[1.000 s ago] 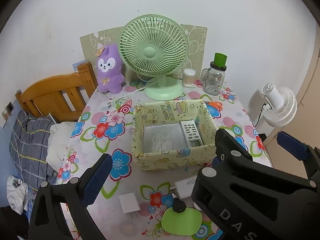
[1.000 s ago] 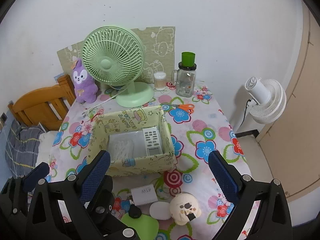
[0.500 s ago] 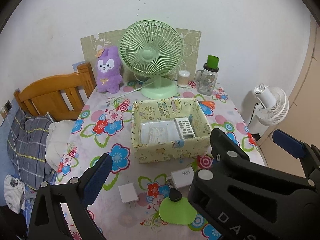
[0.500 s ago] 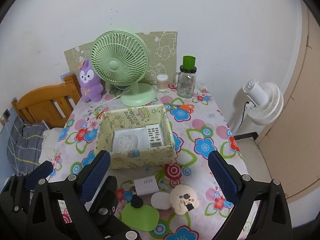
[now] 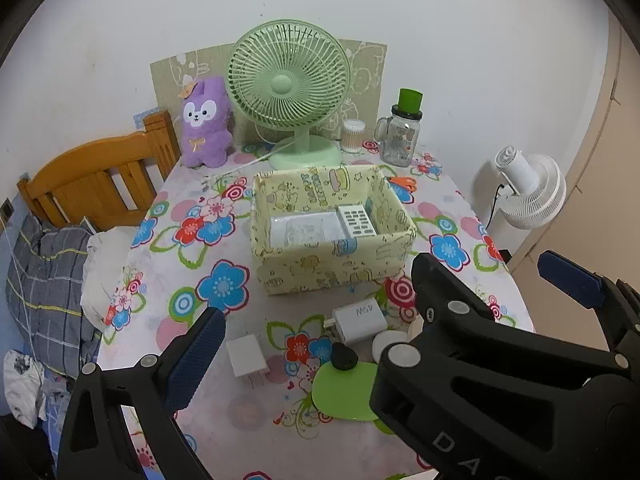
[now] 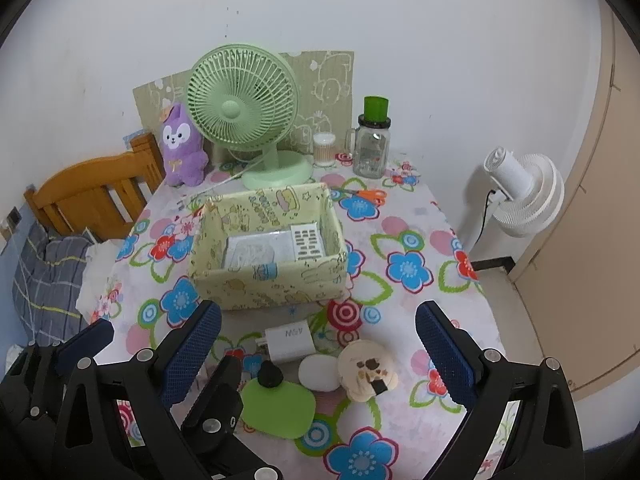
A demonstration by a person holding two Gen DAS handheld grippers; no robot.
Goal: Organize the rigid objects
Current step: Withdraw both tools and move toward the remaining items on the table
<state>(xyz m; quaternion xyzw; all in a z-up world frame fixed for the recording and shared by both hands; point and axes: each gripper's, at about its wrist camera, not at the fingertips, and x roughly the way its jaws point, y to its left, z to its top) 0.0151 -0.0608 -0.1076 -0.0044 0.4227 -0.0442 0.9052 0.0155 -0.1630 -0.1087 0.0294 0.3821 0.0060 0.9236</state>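
White charger (image 6: 289, 337) on the floral table (image 6: 408, 240), ahead between the right gripper's (image 6: 316, 350) wide-spread, empty jaws.

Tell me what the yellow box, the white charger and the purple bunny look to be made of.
Box: probably cardboard under printed paper; straight thin walls, matt cartoon pattern. Charger: hard plastic, smooth and faintly glossy, with rounded edges and printed lettering. Bunny: plush fabric, with a fuzzy surface and a soft outline.
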